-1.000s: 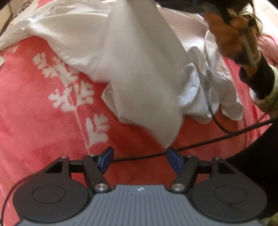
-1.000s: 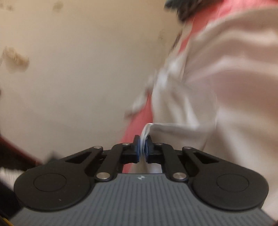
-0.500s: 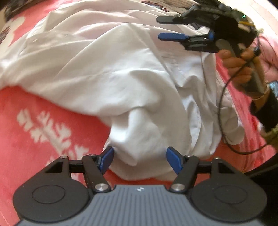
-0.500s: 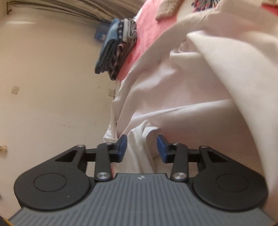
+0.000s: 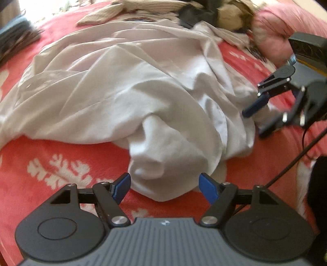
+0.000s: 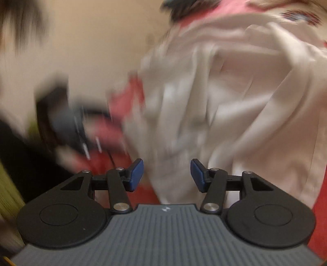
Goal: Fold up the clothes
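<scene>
1. Red fleece blanket (image 5: 67, 155), white leaf print, covers the bed under both grippers.
2. Left gripper (image 5: 164, 185): jaws apart and just widened, blue pads clear of the cloth; a rounded fold of the white shirt (image 5: 126, 92) bulges between them.
3. Shirt: thin woven cotton, crumpled, spread ahead of the left gripper.
4. Right gripper (image 6: 166, 174): jaws apart, just opened, nothing pinched; blurred shirt folds directly ahead.

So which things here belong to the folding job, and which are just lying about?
In the job:
- white shirt, crumpled on the red blanket
- left gripper, open, shirt's near fold between its fingers
- right gripper, open at the shirt's right edge

Lying about:
- pink pillow
- beige garment
- black cable
</scene>
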Demonstrator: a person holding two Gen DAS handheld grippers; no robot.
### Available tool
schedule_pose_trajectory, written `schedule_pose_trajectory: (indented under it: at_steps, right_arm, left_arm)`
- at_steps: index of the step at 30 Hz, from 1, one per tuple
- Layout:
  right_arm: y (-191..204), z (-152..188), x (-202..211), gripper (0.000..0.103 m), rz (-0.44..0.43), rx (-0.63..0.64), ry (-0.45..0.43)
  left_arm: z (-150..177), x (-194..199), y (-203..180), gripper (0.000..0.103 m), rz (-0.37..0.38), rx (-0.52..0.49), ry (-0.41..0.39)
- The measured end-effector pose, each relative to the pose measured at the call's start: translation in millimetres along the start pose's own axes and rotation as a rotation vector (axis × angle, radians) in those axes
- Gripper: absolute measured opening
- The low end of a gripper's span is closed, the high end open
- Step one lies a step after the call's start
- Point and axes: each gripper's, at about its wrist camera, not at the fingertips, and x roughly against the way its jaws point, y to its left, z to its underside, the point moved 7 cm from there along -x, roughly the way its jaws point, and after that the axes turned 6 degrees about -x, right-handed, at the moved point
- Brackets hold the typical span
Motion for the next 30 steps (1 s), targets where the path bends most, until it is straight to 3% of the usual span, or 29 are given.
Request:
schedule_pose_trajectory:
  at_steps: [3, 6, 7, 8, 9, 10, 11, 12, 14, 17, 19, 20, 23, 27, 29, 30]
  right_arm:
    - [30, 17, -25, 0.050, 0.124, 0.253, 0.069]
    - [51, 31, -41, 0.049, 0.212, 0.472, 0.078]
    - [51, 35, -47, 0.048, 0.237, 0.503, 0.086]
    - [50, 39, -53, 0.046, 0.262, 0.525, 0.097]
    - [49, 39, -55, 0.042, 0.277, 0.528, 0.096]
    - [48, 36, -54, 0.027, 0.284, 0.520, 0.086]
    - [48, 30, -50, 0.010, 0.298, 0.502, 0.067]
    - [46, 20, -41, 0.001, 0.313, 0.474, 0.029]
    - [38, -3, -15, 0.001, 0.332, 0.396, -0.067]
    - [1, -37, 20, 0.001, 0.334, 0.177, -0.192]
    - [-26, -51, 29, 0.001, 0.306, 0.024, -0.245]
    - [-39, -54, 30, 0.002, 0.285, -0.054, -0.267]
    - [-71, -53, 25, 0.004, 0.236, -0.250, -0.300]
    - [-89, -38, 31, 0.007, 0.114, -0.467, -0.324]
    - [-92, -27, 50, 0.015, 0.068, -0.543, -0.371]
    - [-94, -21, 62, 0.029, 0.061, -0.574, -0.403]
  left_arm:
    - [-1, -10, -8, 0.070, -0.015, -0.071, -0.023]
    - [-3, -19, -16, 0.057, -0.041, -0.132, -0.044]
    - [-3, -22, -17, 0.045, -0.060, -0.135, -0.048]
    - [-3, -24, -16, 0.024, -0.081, -0.129, -0.048]
    - [-4, -20, -11, 0.014, -0.069, -0.067, -0.059]
    - [-6, -16, -5, 0.003, -0.058, -0.005, -0.069]
    - [-7, -12, 1, 0.003, -0.046, 0.058, -0.079]
    - [-4, -4, 12, 0.003, -0.006, 0.174, -0.102]
    - [0, 12, 35, 0.003, 0.076, 0.408, -0.147]
    - [25, 11, 66, 0.003, 0.232, 0.778, -0.166]
    - [50, -3, 83, 0.003, 0.302, 1.004, -0.137]
    - [60, -10, 87, 0.003, 0.317, 1.067, -0.118]
    - [82, -20, 93, 0.005, 0.339, 1.168, -0.097]
    - [79, -10, 89, 0.007, 0.311, 1.113, -0.109]
    - [76, -4, 85, 0.025, 0.313, 1.068, -0.105]
    - [73, 0, 82, 0.033, 0.314, 1.039, -0.108]
